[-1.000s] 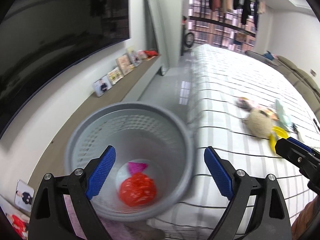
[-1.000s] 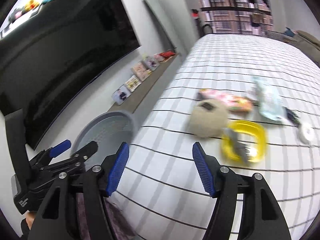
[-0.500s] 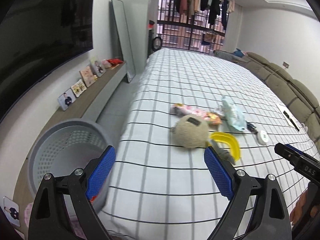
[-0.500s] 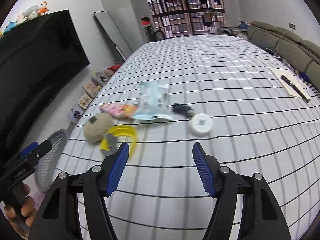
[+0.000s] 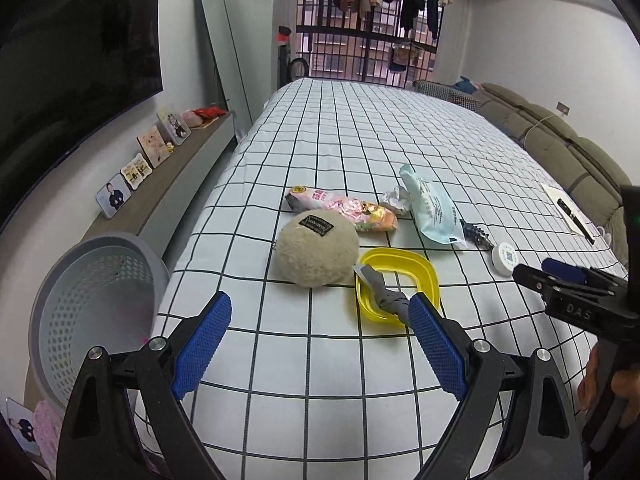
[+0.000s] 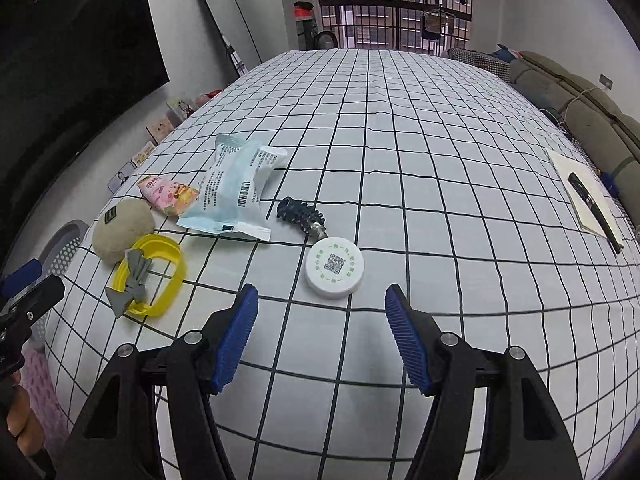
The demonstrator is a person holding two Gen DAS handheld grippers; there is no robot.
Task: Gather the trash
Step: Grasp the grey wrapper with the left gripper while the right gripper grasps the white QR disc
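Note:
A grey mesh bin (image 5: pixel 96 304) stands on the floor left of the checked bed (image 5: pixel 360 128). On the bed lie a pink snack wrapper (image 5: pixel 344 210), a pale blue packet (image 5: pixel 434 210), crumpled paper (image 5: pixel 394 200), a yellow lid (image 5: pixel 396 280) with a grey strip (image 5: pixel 380 290) on it, a beige plush ball (image 5: pixel 316 252), a dark hair clip (image 6: pixel 300 216) and a white round cap (image 6: pixel 334 266). My left gripper (image 5: pixel 320 346) is open and empty, just short of the yellow lid. My right gripper (image 6: pixel 322 330) is open and empty, just short of the white cap.
A low shelf with photo frames (image 5: pixel 152 152) runs along the left wall under a black screen (image 5: pixel 72 60). A mirror (image 5: pixel 224 56) leans at the far end. A notebook with a pen (image 6: pixel 588 196) lies at the bed's right edge beside the padded headboard (image 5: pixel 568 148).
Both grippers swung right, away from the bin and over the bed. The left view went from looking into the bin to facing the trash; the right now faces the white cap.

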